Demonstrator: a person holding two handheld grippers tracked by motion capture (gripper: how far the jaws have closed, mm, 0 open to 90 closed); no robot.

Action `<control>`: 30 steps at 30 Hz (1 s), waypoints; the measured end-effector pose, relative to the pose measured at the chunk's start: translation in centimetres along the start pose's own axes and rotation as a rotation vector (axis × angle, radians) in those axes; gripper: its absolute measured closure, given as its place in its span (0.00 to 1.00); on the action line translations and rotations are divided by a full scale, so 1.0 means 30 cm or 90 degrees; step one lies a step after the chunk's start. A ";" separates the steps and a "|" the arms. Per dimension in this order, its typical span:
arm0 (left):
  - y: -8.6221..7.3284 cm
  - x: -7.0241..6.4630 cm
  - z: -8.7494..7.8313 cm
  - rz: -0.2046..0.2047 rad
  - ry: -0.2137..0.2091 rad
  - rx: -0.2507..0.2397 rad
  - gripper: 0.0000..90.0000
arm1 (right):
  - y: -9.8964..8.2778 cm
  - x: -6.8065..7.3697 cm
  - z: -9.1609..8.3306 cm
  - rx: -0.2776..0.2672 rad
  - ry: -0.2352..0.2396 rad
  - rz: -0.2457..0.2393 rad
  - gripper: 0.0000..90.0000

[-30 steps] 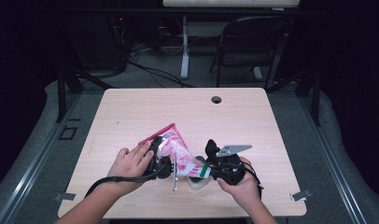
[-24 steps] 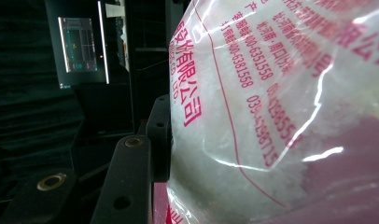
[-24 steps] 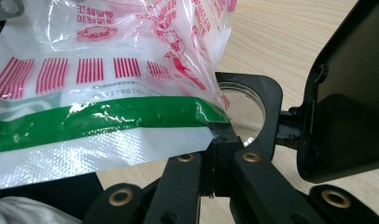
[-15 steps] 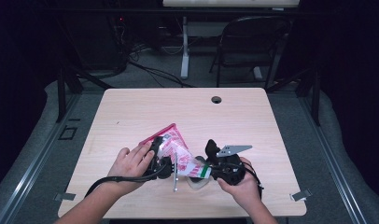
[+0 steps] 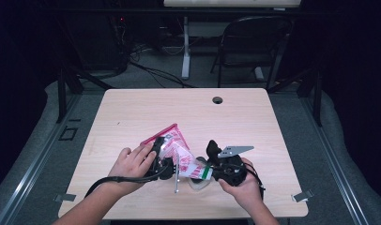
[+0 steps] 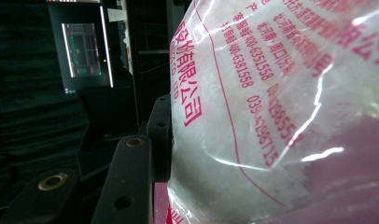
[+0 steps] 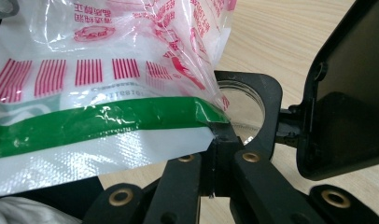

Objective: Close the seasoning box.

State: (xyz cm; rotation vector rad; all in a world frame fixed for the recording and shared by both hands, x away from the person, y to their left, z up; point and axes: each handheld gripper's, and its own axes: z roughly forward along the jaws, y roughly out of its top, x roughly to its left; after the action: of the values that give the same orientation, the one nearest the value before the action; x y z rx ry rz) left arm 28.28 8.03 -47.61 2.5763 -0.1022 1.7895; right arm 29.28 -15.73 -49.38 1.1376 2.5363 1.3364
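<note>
High view: a wooden table point(image 5: 254, 117) carries a clear plastic bag point(image 5: 177, 147) with pink print, held near the front edge between two hand-held grippers. The left gripper point(image 5: 161, 161) grips the bag's body; the right gripper point(image 5: 208, 164) grips its green-striped end. A thin metal spoon-like utensil point(image 5: 177, 176) lies beneath the bag, and a clear jar rim point(image 5: 198, 183) shows just below it.

Left gripper view: the jaws stand partly closed, one black jaw pressing the side of the bag point(image 6: 271, 116), which bulges with white granules.

Right gripper view: the jaws are pinched fully together on the bag's green-banded edge point(image 7: 108, 123). A round glass jar mouth point(image 7: 246, 112) sits directly behind the jaws.

Assessment: the step appears to be opening or tipping the bag over the jar. The left grip should hold firm without crushing the contents, the right pinch should stay on the seam, and the bag's end should stay above the jar mouth to avoid spillage.
</note>
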 end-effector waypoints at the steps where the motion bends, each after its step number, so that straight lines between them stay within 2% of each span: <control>1: 0.001 0.001 -0.001 0.004 0.001 0.000 0.70 | 0.000 0.000 0.000 0.000 0.000 0.000 1.00; 9: 0.010 -0.002 -0.002 0.005 0.008 -0.002 0.70 | -0.002 -0.004 -0.001 0.002 -0.002 0.003 1.00; 14: 0.018 -0.003 -0.005 0.023 0.017 -0.002 0.70 | -0.004 -0.006 -0.004 0.001 -0.007 0.003 1.00; 18: 0.019 -0.006 -0.006 0.015 0.019 -0.006 0.70 | -0.004 -0.007 -0.005 -0.001 -0.009 0.005 1.00; 22: 0.022 -0.003 -0.008 0.028 0.021 -0.005 0.70 | -0.004 -0.007 -0.005 -0.001 -0.009 0.004 1.00; 23: 0.021 -0.005 -0.005 0.028 0.030 -0.012 0.70 | -0.004 -0.007 -0.005 0.000 -0.009 0.003 1.00; 24: 0.023 -0.003 -0.009 0.027 0.023 -0.004 0.70 | -0.004 -0.007 -0.005 -0.001 -0.009 0.003 1.00; 30: 0.026 -0.002 -0.011 0.036 0.027 -0.005 0.70 | -0.005 -0.007 -0.006 0.000 -0.010 0.004 1.00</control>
State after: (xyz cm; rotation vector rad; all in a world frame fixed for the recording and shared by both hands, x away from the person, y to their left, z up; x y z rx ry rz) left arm 27.91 7.25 -47.56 2.5541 -0.1846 1.8568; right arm 29.29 -16.04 -49.45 1.1522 2.5235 1.3236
